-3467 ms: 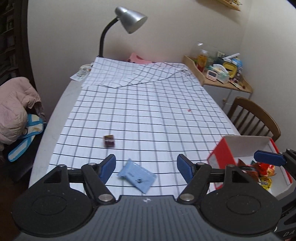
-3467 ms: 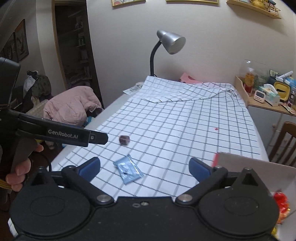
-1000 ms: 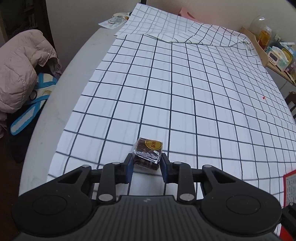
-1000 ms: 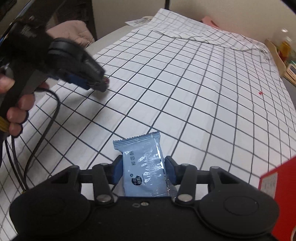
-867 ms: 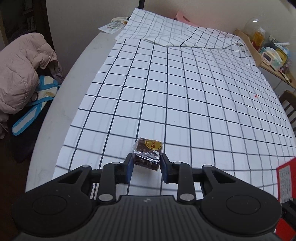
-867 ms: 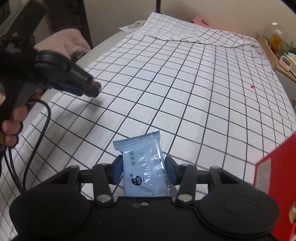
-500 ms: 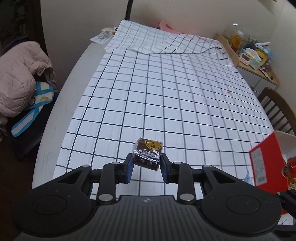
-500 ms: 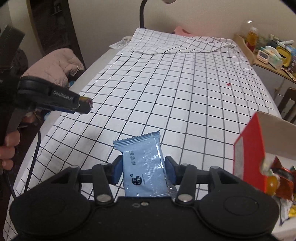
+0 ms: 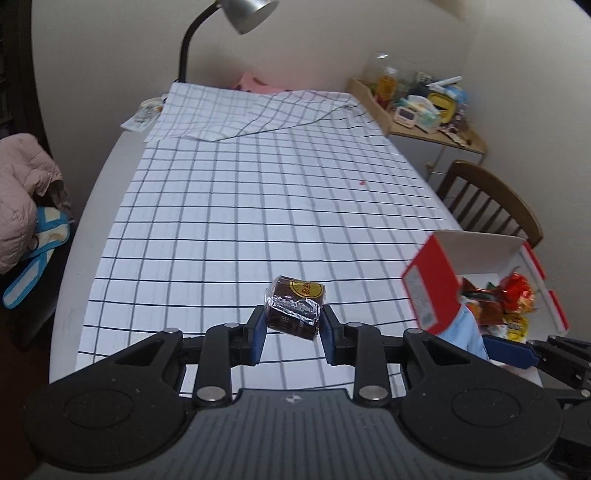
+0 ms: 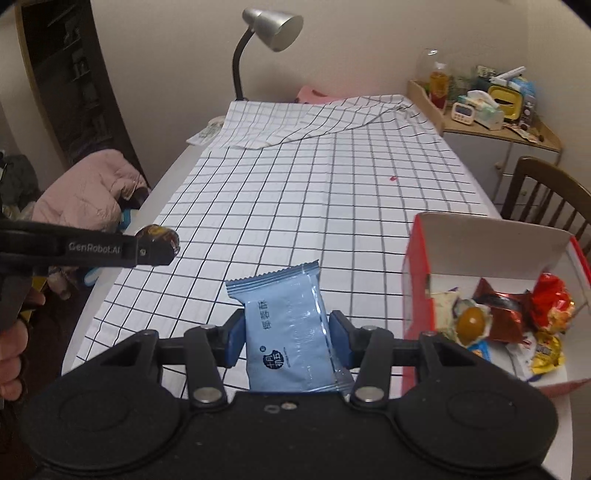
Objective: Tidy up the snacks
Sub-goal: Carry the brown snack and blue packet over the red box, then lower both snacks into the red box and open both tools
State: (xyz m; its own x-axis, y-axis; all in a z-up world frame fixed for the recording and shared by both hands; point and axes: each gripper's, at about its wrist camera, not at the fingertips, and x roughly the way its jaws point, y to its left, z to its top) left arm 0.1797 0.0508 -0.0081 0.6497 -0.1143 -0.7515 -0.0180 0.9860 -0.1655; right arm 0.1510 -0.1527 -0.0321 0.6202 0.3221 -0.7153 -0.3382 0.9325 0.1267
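My left gripper (image 9: 291, 330) is shut on a small brown wrapped cake (image 9: 295, 308) with a gold label, held above the checked tablecloth (image 9: 258, 206). It also shows at the left of the right wrist view (image 10: 159, 245). My right gripper (image 10: 286, 338) is shut on a light blue snack packet (image 10: 288, 332), held above the cloth just left of the red and white snack box (image 10: 421, 291). The box (image 9: 432, 291) holds several wrapped snacks (image 10: 517, 317). The blue packet's edge (image 9: 463, 330) shows beside the box in the left wrist view.
A grey desk lamp (image 10: 273, 26) stands at the table's far end. A wooden chair (image 9: 491, 199) stands beyond the box on the right. A cluttered side shelf (image 10: 491, 107) is at the far right. A pink jacket (image 10: 85, 192) lies left of the table.
Both grippers have lifted their snacks off the cloth and moved right and back. The red box has come fully into both views.
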